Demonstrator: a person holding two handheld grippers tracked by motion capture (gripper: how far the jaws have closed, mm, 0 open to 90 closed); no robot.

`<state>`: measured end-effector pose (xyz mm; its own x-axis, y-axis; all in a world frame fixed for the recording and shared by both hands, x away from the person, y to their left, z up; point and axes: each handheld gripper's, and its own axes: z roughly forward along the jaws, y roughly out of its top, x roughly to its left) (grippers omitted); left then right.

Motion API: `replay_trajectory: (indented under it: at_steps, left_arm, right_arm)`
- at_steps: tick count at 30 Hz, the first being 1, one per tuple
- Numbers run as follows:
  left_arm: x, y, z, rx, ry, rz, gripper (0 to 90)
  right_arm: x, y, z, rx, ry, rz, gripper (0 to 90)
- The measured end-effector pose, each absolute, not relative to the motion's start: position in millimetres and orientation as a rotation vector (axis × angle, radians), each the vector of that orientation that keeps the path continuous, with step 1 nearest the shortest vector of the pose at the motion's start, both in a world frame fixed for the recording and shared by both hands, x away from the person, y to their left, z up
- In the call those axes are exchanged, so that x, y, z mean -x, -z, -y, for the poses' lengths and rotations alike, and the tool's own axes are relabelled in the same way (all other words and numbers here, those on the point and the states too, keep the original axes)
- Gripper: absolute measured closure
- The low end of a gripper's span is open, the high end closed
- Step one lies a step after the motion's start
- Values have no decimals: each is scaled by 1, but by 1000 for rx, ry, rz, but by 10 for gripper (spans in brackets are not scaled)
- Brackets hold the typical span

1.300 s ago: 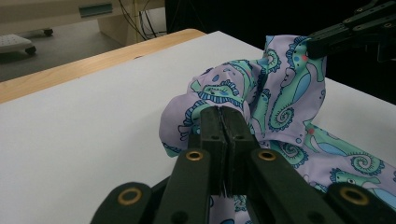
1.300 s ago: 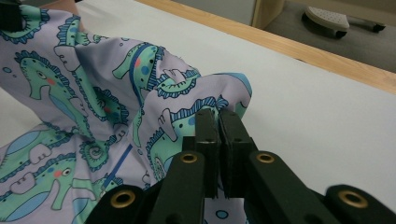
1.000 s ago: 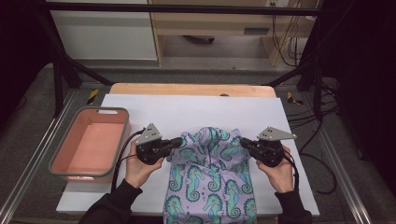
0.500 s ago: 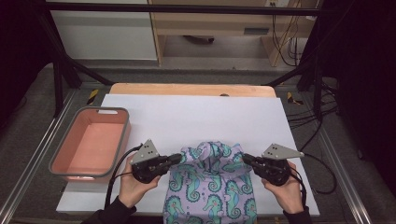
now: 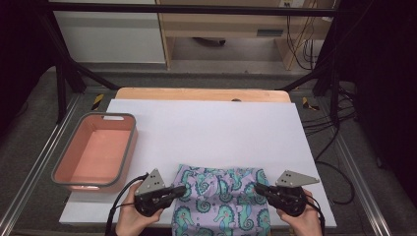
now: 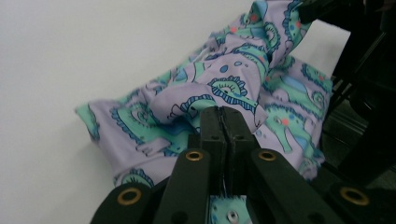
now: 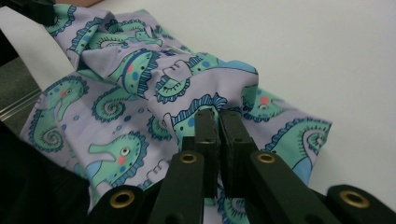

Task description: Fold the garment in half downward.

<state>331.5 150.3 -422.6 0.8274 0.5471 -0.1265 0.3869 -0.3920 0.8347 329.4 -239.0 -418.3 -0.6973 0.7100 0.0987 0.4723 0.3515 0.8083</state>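
One seahorse cloth (image 5: 221, 199) at bench (image 5: 206, 128) near edge, right of one pink bin (image 5: 96, 152). Two grippers: left hand-held gripper (image 5: 181, 190) and right hand-held gripper (image 5: 258, 188) each clamped on cloth, nothing blocking.

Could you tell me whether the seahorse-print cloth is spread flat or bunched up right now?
Bunched up: the cloth shows raised folds and wrinkles between the left gripper and right gripper, both pinching it.

The high view looks forward and down on the white bench (image 5: 206, 132) from above the person's side. Each gripper view rides low and close on its tool, facing along the jaws; both share the seahorse cloth (image 6: 224, 88) with the high view.
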Motion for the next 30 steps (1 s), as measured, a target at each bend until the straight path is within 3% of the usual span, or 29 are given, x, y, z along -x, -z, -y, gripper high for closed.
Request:
replay_trajectory:
  at_steps: [9, 17, 20, 25, 30]
  left_arm:
    - [-307, 451, -151, -2089, -125, -750, 874]
    - [-307, 465, -143, -2125, -83, -761, 839]
    - [-313, 460, -144, -2095, -102, -773, 726]
    - [-332, 448, -145, -2036, -165, -796, 446]
    - [-357, 440, -146, -1996, -208, -824, 240]
  right_arm:
    - [-306, 439, 242, -1119, -1208, -2439, 868]
    - [-295, 463, 246, -1169, -1112, -2508, 856]
    - [-297, 463, 245, -1171, -1117, -2502, 778]
    - [-307, 448, 245, -1127, -1201, -2368, 548]
    - [-331, 439, 244, -1119, -1228, -2290, 341]
